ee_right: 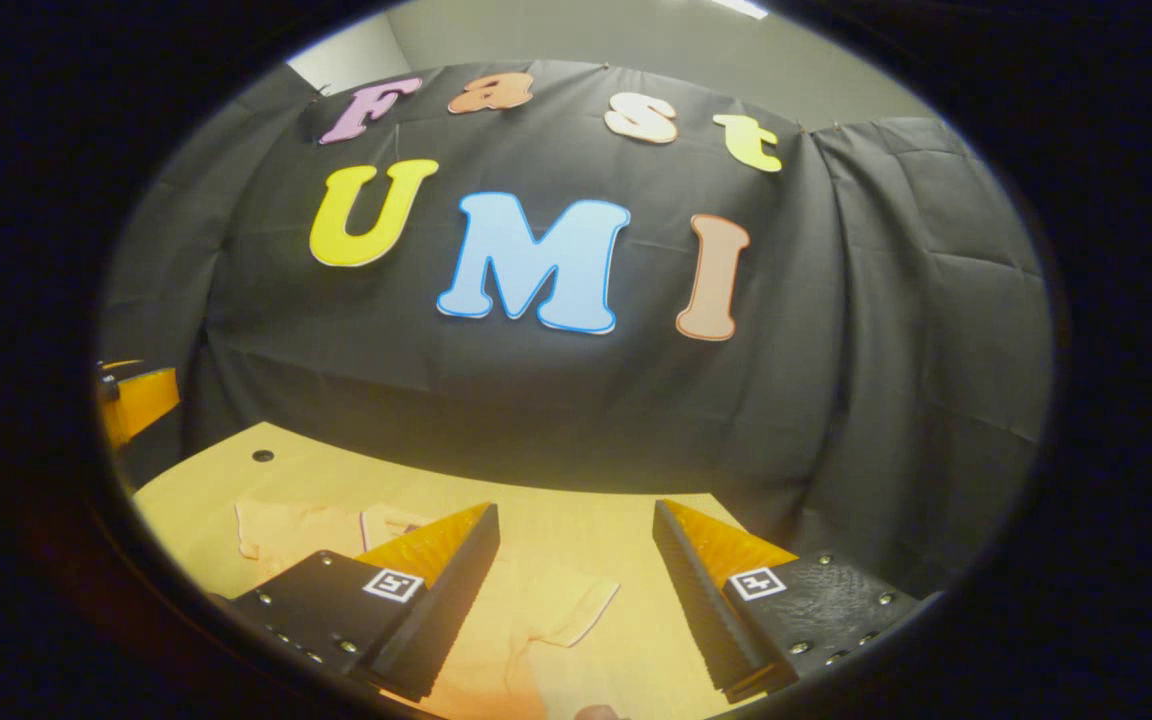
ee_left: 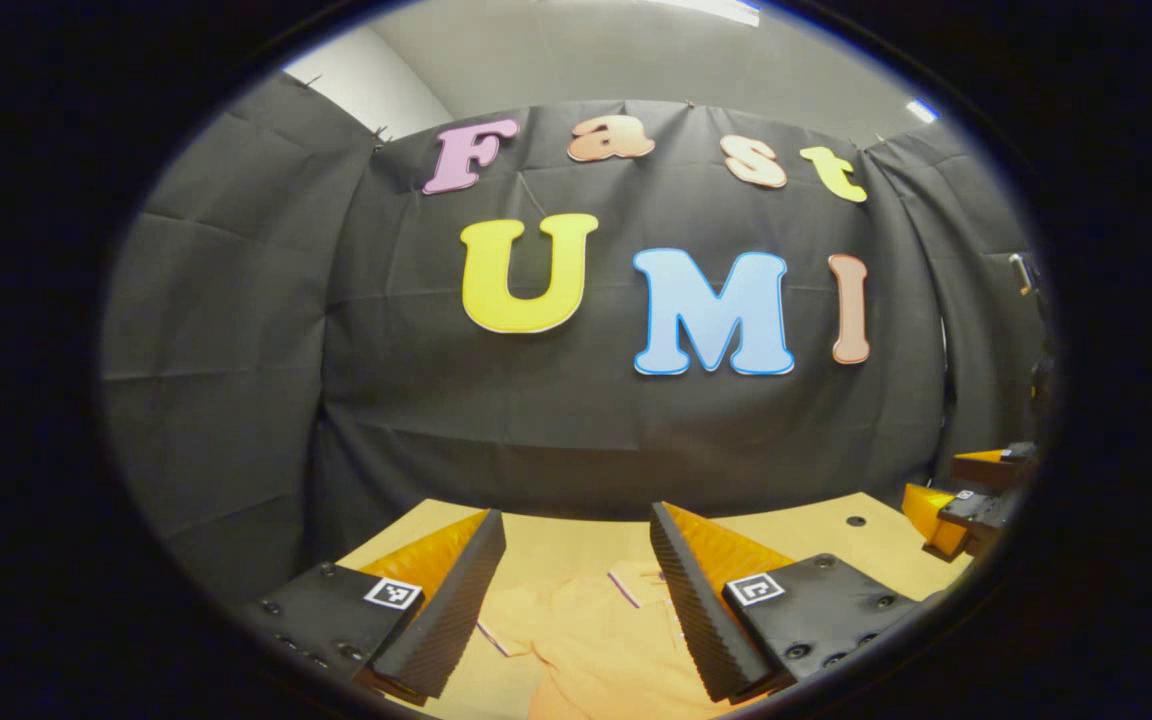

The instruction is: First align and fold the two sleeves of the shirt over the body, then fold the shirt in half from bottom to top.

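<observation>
On the counter (ee_left: 816, 540) we logged one shirt (ee_left: 606, 640) lying unfolded beneath both claws, left claw (ee_left: 576, 600) and right claw (ee_right: 576, 590) agape and empty, each best pinching a sleeve (ee_right: 566, 605) by its cuff.

- Shirt (ee_left: 606, 640): pale orange, plain, thin dark-and-white trim along collar and sleeve (ee_right: 576, 610) edges.
- Table (ee_left: 816, 530): light tan wood tone, small black round hole (ee_left: 855, 521) near far right corner.
- Booth wall cloth (ee_left: 416, 400): black, creased in a fold grid.
- Room wall (ee_left: 576, 60) above cloth: off-white, greyish.
- Square tags (ee_left: 393, 593) on gripper bodies: black-and-white block pattern on white.
- Gripper bodies (ee_right: 816, 600): black, with dark screws.
</observation>
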